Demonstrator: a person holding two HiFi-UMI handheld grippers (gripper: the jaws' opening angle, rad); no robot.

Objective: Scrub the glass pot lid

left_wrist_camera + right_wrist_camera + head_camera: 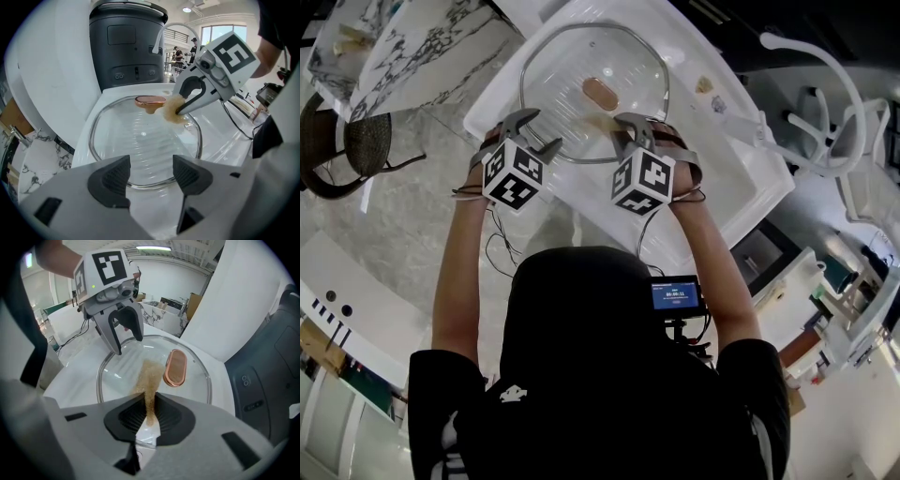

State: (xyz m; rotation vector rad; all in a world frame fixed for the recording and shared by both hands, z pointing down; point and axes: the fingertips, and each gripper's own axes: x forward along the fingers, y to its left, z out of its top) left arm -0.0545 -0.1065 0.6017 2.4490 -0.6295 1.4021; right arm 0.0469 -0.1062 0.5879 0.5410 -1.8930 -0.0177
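now r gripper [150,414] clamps scrub pad [150,376] on glass lid [194,380].

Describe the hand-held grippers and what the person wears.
Both the left hand-held gripper and right hand-held gripper have grey bodies, dark ribbed pads and a white cube with black square markers. Thin dark cables hang from them. The person wears a black short-sleeved shirt.

1. A round glass lid [567,70] with a copper-coloured handle [600,91] lies flat in a white sink [741,178].
2. The left gripper [536,133] and right gripper [628,131] reach over the lid's near edge.
3. A tan sponge [600,120] shows at the right gripper's tip.
4. A white tap [825,66] curves at the right.
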